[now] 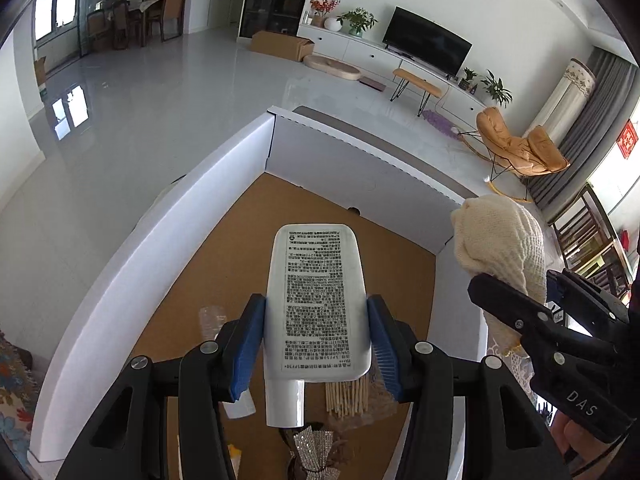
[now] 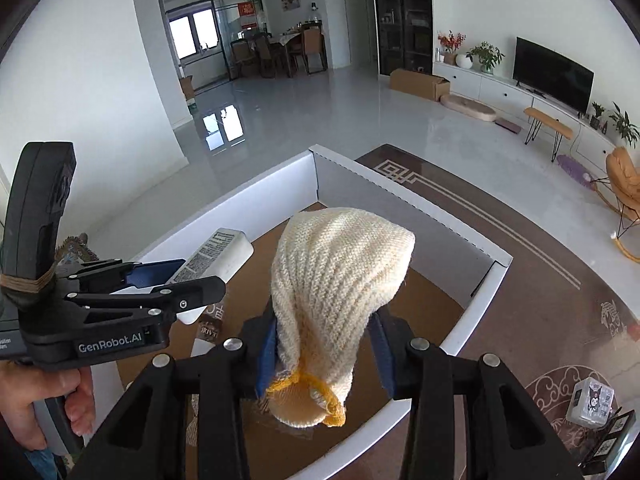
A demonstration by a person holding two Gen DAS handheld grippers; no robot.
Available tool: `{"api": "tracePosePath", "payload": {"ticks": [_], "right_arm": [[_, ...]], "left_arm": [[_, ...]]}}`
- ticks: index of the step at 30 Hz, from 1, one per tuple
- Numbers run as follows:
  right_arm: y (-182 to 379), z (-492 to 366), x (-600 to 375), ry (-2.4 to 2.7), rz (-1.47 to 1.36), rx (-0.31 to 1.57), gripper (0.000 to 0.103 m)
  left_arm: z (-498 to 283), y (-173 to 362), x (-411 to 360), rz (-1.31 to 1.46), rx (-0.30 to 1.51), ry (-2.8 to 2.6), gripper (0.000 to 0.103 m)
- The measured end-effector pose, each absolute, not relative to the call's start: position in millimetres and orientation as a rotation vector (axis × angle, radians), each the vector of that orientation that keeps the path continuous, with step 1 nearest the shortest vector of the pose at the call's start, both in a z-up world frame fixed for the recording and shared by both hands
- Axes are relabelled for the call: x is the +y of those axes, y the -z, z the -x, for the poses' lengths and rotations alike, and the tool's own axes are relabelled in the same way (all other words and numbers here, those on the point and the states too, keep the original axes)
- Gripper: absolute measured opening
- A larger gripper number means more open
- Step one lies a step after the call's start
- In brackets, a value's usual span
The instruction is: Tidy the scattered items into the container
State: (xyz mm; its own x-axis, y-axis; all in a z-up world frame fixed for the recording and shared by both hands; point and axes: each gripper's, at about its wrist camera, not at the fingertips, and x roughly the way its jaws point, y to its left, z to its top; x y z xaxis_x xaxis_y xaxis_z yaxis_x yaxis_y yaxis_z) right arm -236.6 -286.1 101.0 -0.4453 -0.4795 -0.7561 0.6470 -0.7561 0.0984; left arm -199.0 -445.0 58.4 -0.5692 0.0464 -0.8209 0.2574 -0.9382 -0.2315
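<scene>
Glossy white floor tiles stretch away toward a dining set at eleven o'clock, and a black television stands on a low white cabinet at one o'clock. Closer in, a white cardboard box with a brown cork-coloured floor sits on a brown patterned table.

From the left wrist view, the left gripper pinches a flat white plastic tube printed with black text between its blue pads, cap toward the camera, held above the box interior. Beneath it lie a bundle of pale wooden sticks, a clear crinkled plastic bottle at nine o'clock, and a glittery silver item at six o'clock.

At three o'clock, the right gripper clamps a cream knitted glove with a yellow-trimmed cuff, its fingers pointing away, also hanging over the box. On the table at four o'clock in the right wrist view rests a small clear case with a cartoon figure.
</scene>
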Motion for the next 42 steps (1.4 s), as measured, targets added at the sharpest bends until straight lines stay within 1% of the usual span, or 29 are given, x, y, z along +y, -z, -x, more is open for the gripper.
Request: {"api": "tracePosePath", "payload": {"ticks": [2, 3, 4, 5, 6, 8, 10, 14, 18, 21, 23, 24, 25, 27, 29, 32, 36, 37, 40, 41, 42], "right_arm": [[-87.9, 253.8, -296.6, 2.195, -1.093, 0.273, 0.043], [-80.0, 260.8, -302.7, 2.189, -1.12, 0.29, 0.051], [-71.2, 267.0, -307.3, 2.19, -1.158, 0.314, 0.06], [-63.8, 273.4, -309.3, 2.182, -1.194, 0.316, 0.084], [-59.9, 276.6, -309.1, 2.173, -1.208, 0.296, 0.1], [-63.3, 274.3, -297.4, 2.164, -1.174, 0.244, 0.101], [-74.0, 265.9, -280.1, 2.162, -1.127, 0.207, 0.101], [-96.5, 224.0, -222.3, 2.216, -1.028, 0.139, 0.101], [-97.3, 157.0, -124.3, 2.244, -0.953, 0.037, 0.102], [-83.3, 100.4, -31.9, 2.392, -0.884, 0.103, 0.102], [-71.1, 63.0, 37.0, 2.528, -0.86, 0.127, 0.102], [-62.4, 46.8, 73.3, 2.599, -0.869, 0.11, 0.102], [-53.3, 34.0, 109.7, 2.666, -0.899, 0.076, 0.102], [-28.6, 18.8, 177.5, 2.791, -1.022, -0.007, 0.102], [-4.3, 13.4, 233.5, 2.886, -1.178, -0.062, 0.102], [11.2, 10.3, 287.0, 2.963, -1.28, -0.061, 0.102], [16.0, 17.7, 311.3, 2.965, -1.36, -0.028, 0.102], [17.2, 21.5, 313.2, 2.958, -1.38, -0.037, 0.102], [22.2, 30.6, 312.5, 2.934, -1.448, -0.038, 0.102], [26.1, 31.1, 310.3, 2.926, -1.468, -0.033, 0.102], [29.6, 32.7, 309.7, 2.916, -1.491, -0.033, 0.102]], "left_arm": [[211.1, -44.8, -451.2, -1.425, 0.52, 2.59, 0.052], [216.4, -36.8, -454.7, -1.447, 0.542, 2.564, 0.056], [220.2, -28.6, -457.9, -1.47, 0.56, 2.535, 0.068], [221.7, -21.2, -461.1, -1.489, 0.568, 2.494, 0.071], [220.5, -15.1, -464.7, -1.501, 0.582, 2.458, 0.072], [212.5, -9.5, -470.0, -1.495, 0.638, 2.449, 0.072], [199.5, -13.6, -469.4, -1.466, 0.64, 2.438, 0.072], [171.3, -46.1, -446.0, -1.423, 0.614, 2.518, 0.072], [140.3, -86.2, -386.1, -1.446, 0.426, 2.711, 0.072], [110.8, -101.3, -329.2, -1.479, 0.307, 2.813, 0.073], [87.0, -100.7, -288.3, -1.487, 0.259, 2.889, 0.082], [75.2, -94.8, -266.7, -1.481, 0.247, 2.925, 0.093], [65.5, -84.8, -244.5, -1.474, 0.245, 2.951, 0.101], [49.5, -51.9, -200.0, -1.501, 0.226, 2.971, 0.101], [47.1, -10.6, -151.6, -1.588, 0.181, 2.967, 0.101], [46.6, 33.2, -84.0, -1.663, 0.121, 3.0, 0.101], [52.2, 61.0, -18.6, -1.714, -0.018, 3.032, 0.101], [54.4, 64.1, -6.3, -1.714, -0.071, 3.037, 0.101], [58.4, 69.3, 23.2, -1.681, -0.328, 3.054, 0.103], [58.3, 70.2, 30.4, -1.674, -0.387, 3.071, 0.103], [58.2, 70.1, 34.6, -1.673, -0.405, 3.101, 0.103]]}}
